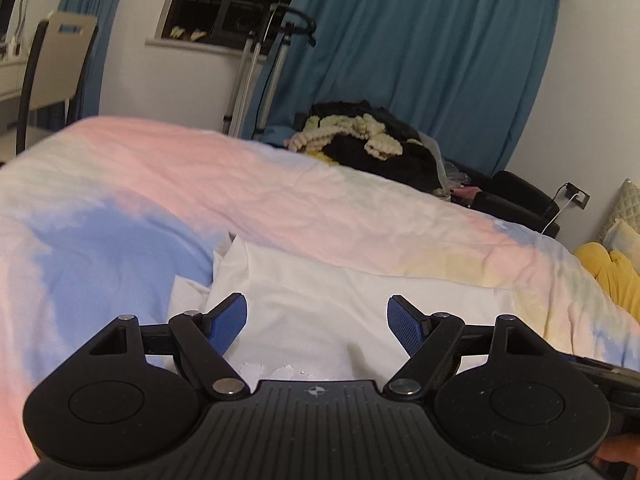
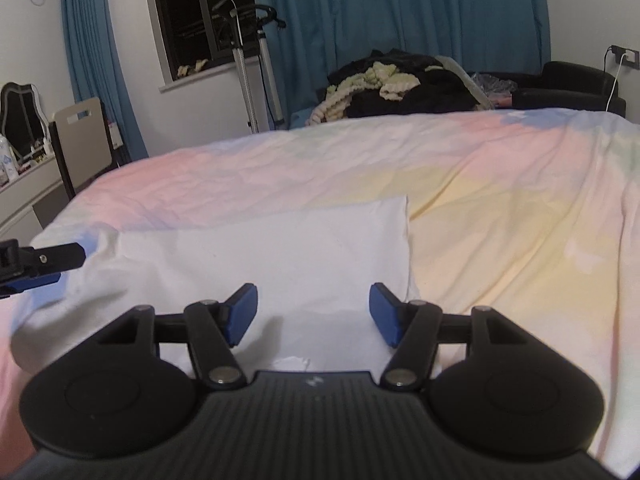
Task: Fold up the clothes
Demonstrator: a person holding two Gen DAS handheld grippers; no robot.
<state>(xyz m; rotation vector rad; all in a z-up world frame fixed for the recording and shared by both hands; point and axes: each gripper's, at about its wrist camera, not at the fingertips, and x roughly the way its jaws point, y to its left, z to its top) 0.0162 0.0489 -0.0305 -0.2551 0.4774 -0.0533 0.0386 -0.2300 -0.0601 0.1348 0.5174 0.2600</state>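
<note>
Teal curtains point(image 2: 400, 12) are hanging in soft vertical pleats beside a dark window point(image 2: 188, 16) in a white-walled bedroom. A wide bed point(image 2: 500, 200) is filling most of both views, its lightly wrinkled cover washing from pink into pale yellow and blue. Beyond its far edge a heap of dark clothes point(image 2: 404, 88) with cream ruffled trim is lying piled. On the cover's near part a white garment point(image 2: 280, 248) is lying folded into a smooth, flat rectangle with a crisp right corner and a rumpled left edge. The right gripper point(image 2: 313, 314) is hovering over it with its ridged blue pads point(image 2: 242, 312) spread wide, holding nothing. The left gripper point(image 1: 317, 326) is likewise hanging above the white cloth, its pads parted and empty.
</note>
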